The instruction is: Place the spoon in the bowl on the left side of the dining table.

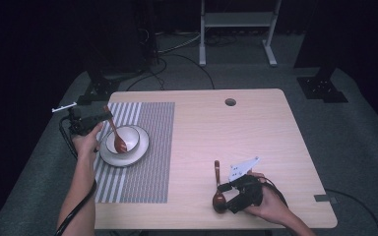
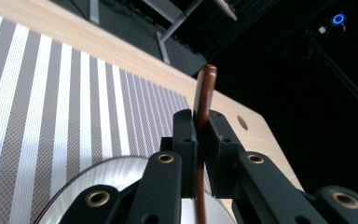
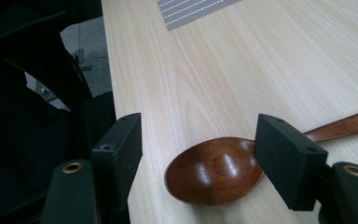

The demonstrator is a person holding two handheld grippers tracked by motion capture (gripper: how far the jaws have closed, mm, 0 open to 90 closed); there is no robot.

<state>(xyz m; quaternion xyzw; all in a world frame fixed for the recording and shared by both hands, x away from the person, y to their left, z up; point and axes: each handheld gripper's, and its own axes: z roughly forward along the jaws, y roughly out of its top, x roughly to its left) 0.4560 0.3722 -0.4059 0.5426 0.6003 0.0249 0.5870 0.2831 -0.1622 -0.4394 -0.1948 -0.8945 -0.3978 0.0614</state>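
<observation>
My black left hand-held gripper [image 2: 200, 135] carries a reddish-brown spoon [image 2: 204, 95]. The bowl [image 1: 128, 137] is white, the placemat [image 1: 147, 147] grey with white stripes, the tabletop [image 1: 256, 132] pale wood.

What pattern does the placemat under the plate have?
The placemat has grey and white stripes, clearest in the left gripper view.

No text, label, brand, number or sign can be read anywhere in these views.
</observation>
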